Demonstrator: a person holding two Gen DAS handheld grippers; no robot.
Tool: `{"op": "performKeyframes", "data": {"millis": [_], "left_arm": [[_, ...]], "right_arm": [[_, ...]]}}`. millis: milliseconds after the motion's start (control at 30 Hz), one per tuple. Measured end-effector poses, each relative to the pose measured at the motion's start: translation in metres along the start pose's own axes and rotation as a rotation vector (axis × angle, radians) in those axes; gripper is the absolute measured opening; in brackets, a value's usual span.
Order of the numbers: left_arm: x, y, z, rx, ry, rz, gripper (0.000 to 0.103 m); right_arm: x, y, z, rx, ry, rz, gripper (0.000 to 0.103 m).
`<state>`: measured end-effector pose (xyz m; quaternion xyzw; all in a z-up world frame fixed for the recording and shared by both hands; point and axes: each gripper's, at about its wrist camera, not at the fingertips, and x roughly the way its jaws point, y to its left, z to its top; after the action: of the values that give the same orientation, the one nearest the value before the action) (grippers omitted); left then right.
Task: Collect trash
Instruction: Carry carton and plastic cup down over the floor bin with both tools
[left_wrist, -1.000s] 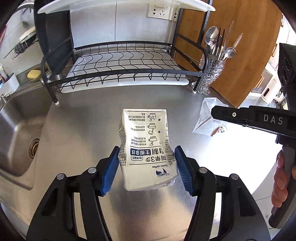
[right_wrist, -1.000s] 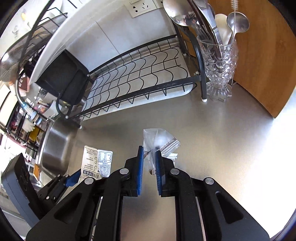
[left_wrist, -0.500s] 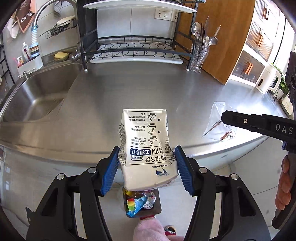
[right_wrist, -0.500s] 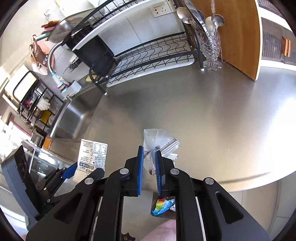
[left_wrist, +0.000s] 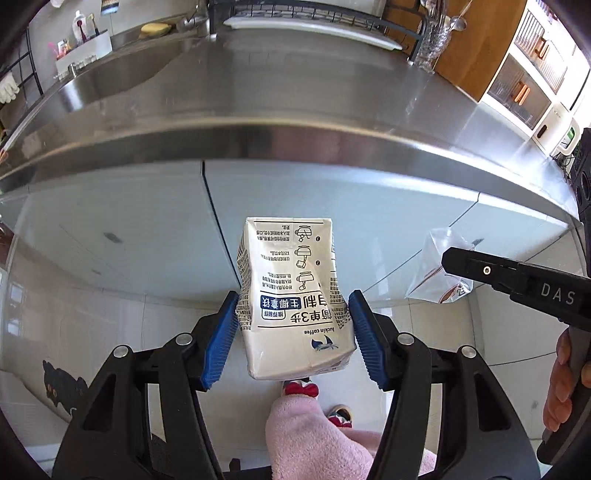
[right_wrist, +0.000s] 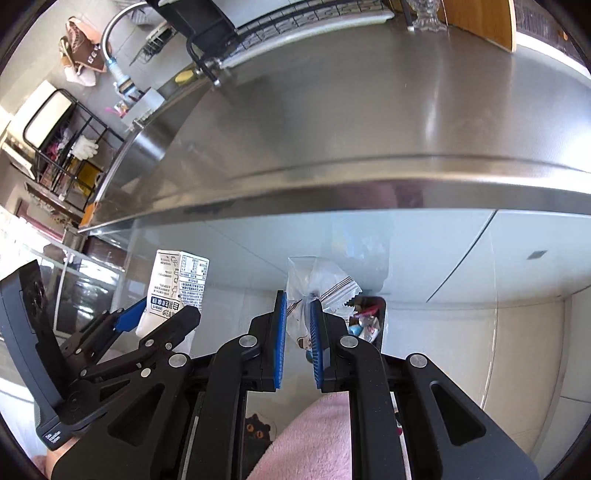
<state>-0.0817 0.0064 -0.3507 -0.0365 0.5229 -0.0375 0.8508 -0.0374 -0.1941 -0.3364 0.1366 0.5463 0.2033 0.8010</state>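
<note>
Carrying both pieces of trash clear of the counter (left_wrist: 295, 92), the person looks to be at the disposal step. The left gripper (left_wrist: 293, 328) has its blue fingers (left_wrist: 221, 339) clamped on the sides of a white carton (left_wrist: 291, 295), held in the air in front of the pale cabinet doors (left_wrist: 129, 236). The right gripper (right_wrist: 297, 339) has its fingers nearly together, pinching a clear plastic wrapper (right_wrist: 314, 284). A small dark bin (right_wrist: 369, 321) with colourful scraps inside sits low on the floor just beyond the right fingers. Next, I would judge, each gripper needs to come over that opening and let go. Most of the bin is hidden behind the right gripper, and the left view does not show it at all. A pink sleeve (left_wrist: 314, 435) covers the lower middle.
</note>
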Motion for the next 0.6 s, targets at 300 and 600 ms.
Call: {"op": "performKeyframes", "data": {"millis": [300, 600], "left_arm": [[0.081, 0.030, -0.034, -0.031, 0.086, -0.028, 0.057], [0.164, 0.040, -0.061, -0.005, 0.180, -0.034, 0.057]], "right_arm": [[0.084, -0.023, -0.026, 0.051, 0.106, -0.056, 0.013], [0.163, -0.038, -0.047, 0.059, 0.147, -0.087, 0.013]]}}
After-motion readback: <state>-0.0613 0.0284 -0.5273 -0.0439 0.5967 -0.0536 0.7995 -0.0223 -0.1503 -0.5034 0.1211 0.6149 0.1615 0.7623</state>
